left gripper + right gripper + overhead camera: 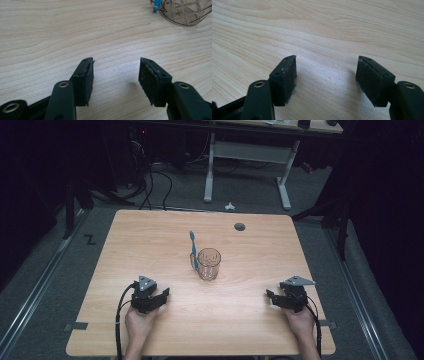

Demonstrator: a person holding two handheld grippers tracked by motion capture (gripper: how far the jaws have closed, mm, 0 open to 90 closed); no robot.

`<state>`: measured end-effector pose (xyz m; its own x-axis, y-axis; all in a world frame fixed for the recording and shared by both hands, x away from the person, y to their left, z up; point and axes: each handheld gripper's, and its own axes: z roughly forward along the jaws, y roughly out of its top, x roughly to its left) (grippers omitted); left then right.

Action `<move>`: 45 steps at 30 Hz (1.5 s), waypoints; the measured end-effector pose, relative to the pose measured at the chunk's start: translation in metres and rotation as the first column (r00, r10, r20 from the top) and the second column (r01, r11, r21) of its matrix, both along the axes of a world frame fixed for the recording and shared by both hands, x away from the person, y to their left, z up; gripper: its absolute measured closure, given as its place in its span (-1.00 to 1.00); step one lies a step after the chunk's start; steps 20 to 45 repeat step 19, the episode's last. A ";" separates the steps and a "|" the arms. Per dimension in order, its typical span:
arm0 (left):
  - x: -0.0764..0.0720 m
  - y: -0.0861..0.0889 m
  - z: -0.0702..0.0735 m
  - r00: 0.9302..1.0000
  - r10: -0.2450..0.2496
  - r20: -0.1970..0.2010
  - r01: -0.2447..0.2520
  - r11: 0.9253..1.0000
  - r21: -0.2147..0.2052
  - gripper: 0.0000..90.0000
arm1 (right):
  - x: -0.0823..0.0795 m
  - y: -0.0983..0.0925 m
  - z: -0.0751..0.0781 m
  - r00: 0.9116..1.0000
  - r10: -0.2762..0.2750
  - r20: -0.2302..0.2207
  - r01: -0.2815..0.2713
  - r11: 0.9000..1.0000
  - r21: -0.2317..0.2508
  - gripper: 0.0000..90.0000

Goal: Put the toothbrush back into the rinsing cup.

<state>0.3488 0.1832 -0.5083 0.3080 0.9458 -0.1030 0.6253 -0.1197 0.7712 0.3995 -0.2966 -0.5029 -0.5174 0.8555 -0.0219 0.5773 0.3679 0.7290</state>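
Both your claws, left claw (161, 296) and right claw (273, 296), rest released and empty on the near bench (150, 235). The glass cup (209, 264) stands mid-bench, the blue toothbrush (192, 247) leaning against its left side. You look between steps; a next reach means going forward toward the centre.

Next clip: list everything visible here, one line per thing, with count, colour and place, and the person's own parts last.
glass cup: 1, clear, patterned, upright at table centre
toothbrush: 1, blue, standing in the cup, leaning left
table: 1, light wood, with a dark round hole near the far edge
desk frame: 1, white, on the floor beyond the table
left gripper: 1, black, near left, jaws open, nothing between
right gripper: 1, black, near right, jaws open, nothing between
hands: 2, at the near edge
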 end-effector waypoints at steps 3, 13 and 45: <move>-0.001 -0.001 0.000 1.000 -0.001 -0.003 0.001 1.000 0.029 -0.01 | 0.000 0.000 0.000 1.000 0.000 0.000 0.000 1.000 0.000 -0.26; -0.006 -0.011 -0.001 1.000 0.018 -0.003 -0.018 0.995 0.095 -0.20 | 0.000 0.000 0.000 1.000 -0.002 -0.001 0.002 1.000 0.001 -0.26; -0.006 -0.011 -0.001 1.000 0.021 -0.004 -0.020 0.995 0.094 -0.22 | 0.000 0.000 0.000 1.000 -0.002 -0.002 0.002 1.000 0.002 -0.26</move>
